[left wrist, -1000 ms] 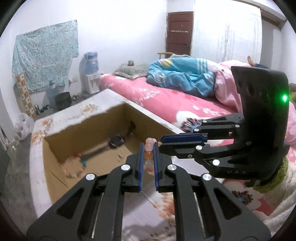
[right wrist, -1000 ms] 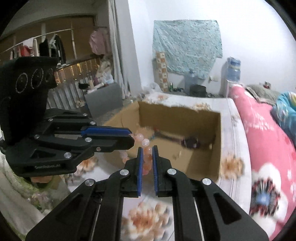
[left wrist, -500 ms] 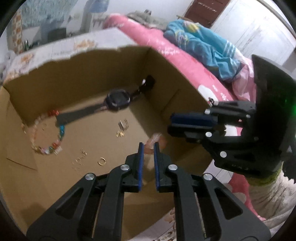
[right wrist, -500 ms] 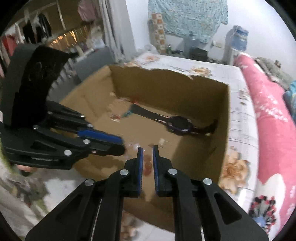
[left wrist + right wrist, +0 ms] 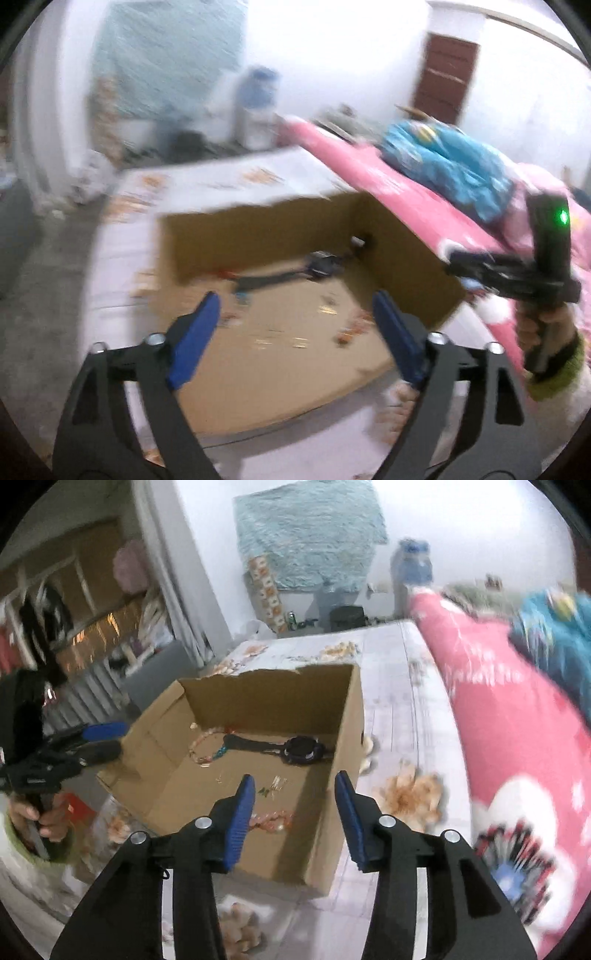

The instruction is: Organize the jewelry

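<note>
One cardboard box (image 5: 332, 716) sits open on the flowered sheet (image 5: 402, 686), and inside it I count one black wristwatch (image 5: 301, 750) along the far wall, one multicoloured beaded bracelet (image 5: 201, 747) at the strap's left end, one pink bead bracelet (image 5: 271, 820) on the near floor, and a scatter of small gold pieces (image 5: 277, 783) between them (too small and blurred to count or name). Two grippers are in play. The left gripper (image 5: 295, 325) has its jaws opening, already spread wide with nothing between them, only the box floor showing through the gap. The right gripper (image 5: 295, 805) is also opening, at a middling spread; the pink beads lie on the floor just beside its left pad, not pinched. The box's far rim is ragged and torn, its other walls straight. The middle floor is mostly bare. A pink blanket (image 5: 517, 709) rises well right of the box
</note>
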Demonstrator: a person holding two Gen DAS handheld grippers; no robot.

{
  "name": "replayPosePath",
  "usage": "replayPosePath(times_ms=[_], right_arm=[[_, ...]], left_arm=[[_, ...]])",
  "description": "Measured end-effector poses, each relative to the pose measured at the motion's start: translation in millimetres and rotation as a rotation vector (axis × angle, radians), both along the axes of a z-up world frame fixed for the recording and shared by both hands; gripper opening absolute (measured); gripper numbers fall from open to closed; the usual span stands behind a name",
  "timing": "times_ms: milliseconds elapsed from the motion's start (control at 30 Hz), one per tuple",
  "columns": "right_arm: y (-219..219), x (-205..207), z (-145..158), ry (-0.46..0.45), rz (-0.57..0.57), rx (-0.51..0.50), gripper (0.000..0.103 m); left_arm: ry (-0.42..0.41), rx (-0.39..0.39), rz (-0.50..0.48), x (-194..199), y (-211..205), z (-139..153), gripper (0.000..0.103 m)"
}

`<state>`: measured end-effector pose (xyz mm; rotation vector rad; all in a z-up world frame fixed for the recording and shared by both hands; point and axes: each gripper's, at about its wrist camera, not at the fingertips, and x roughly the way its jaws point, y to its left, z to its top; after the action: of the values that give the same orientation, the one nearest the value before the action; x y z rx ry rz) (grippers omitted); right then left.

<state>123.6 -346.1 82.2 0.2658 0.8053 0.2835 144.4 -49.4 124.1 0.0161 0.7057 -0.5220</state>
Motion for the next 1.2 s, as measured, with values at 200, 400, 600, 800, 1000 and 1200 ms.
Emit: replayPosePath(times_ms=[200, 400, 600, 800, 1000, 1200], right_arm=[[-2, 1, -29, 0.087, -0.028, 0.104, 0.047], [0, -2, -32, 0.089, -0.034, 0.126, 0.047], [3, -20, -32, 0.096, -0.034, 0.123, 0.047], [13, -65, -33, 0.09, -0.059, 0.13, 0.047], [21, -93, -28, 0.055, -0.083, 0.082, 0.047], [33, -140, 8, -0.075, -0.081, -0.065, 0.071]], left_arm=[[0.128, 0.026, 0.2, 15, 44, -36, 0.09], [0.325, -0.184, 0.149, 24, 46, -68, 0.09], [0.333, -0.209, 0.163, 7, 52, -67, 0.09], [0.327, -0.205, 0.13, -40, 63, -71, 0.09], [0.246, -0.135, 0.113, -68, 63, -66, 0.09], [0.037, -0.104, 0.209, -116, 81, -31, 0.094]])
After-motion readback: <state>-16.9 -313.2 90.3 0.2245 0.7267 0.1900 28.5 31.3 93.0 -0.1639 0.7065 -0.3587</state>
